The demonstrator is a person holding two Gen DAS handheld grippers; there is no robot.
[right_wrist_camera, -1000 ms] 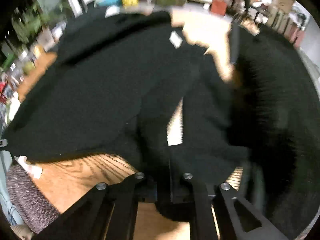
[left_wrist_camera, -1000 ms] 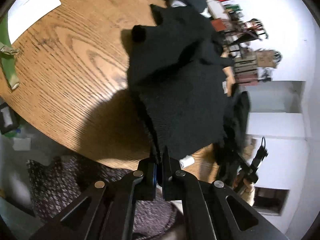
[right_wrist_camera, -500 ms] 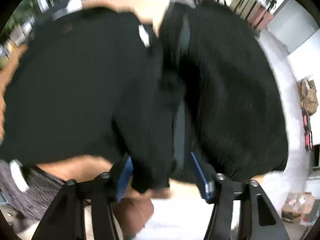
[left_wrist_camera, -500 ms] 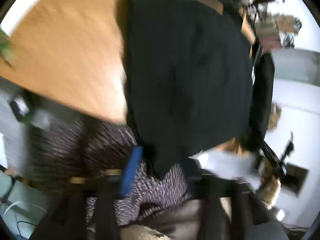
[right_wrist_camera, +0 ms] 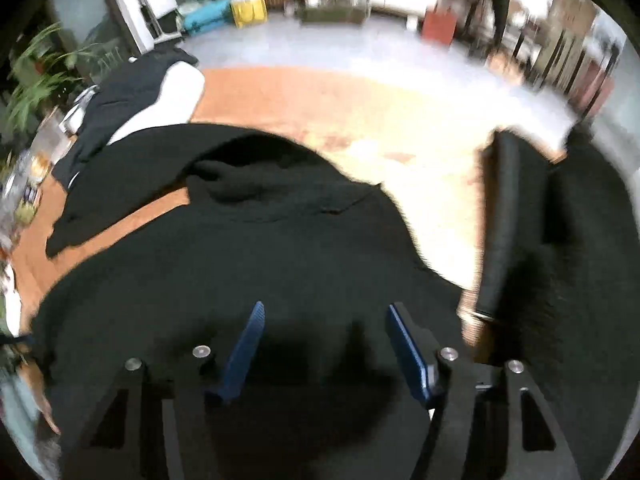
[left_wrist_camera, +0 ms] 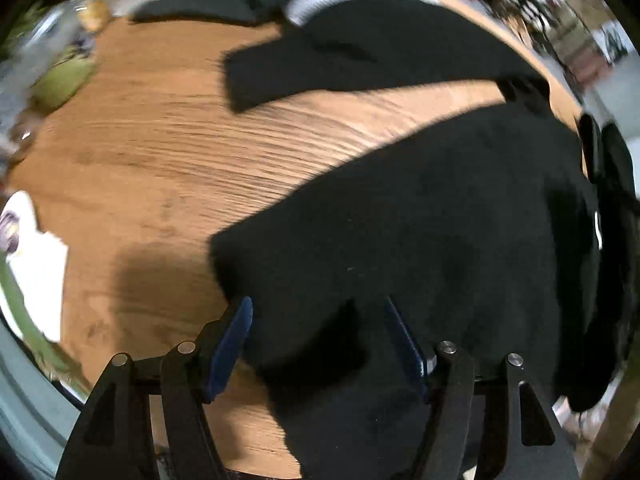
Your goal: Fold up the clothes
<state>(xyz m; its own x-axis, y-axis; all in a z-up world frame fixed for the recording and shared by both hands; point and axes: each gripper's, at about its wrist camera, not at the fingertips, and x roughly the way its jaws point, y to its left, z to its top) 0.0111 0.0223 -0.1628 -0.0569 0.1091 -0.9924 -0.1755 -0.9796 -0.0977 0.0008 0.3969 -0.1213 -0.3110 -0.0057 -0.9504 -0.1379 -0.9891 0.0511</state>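
The black garment (left_wrist_camera: pixel 420 208) lay spread on the wooden table (left_wrist_camera: pixel 160 152) — both the left gripper (left_wrist_camera: pixel 318 332) and right gripper (right_wrist_camera: pixel 324 340) hung above it, jaws wide, gripping nothing.

No text or label can be read.

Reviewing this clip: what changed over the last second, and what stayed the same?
Both grippers let go of the black garment. A second ago their jaws were shut on its edge; now the left gripper and right gripper stand open above it, and the cloth lies spread on the wooden table. The garments at the table's far side have not moved.
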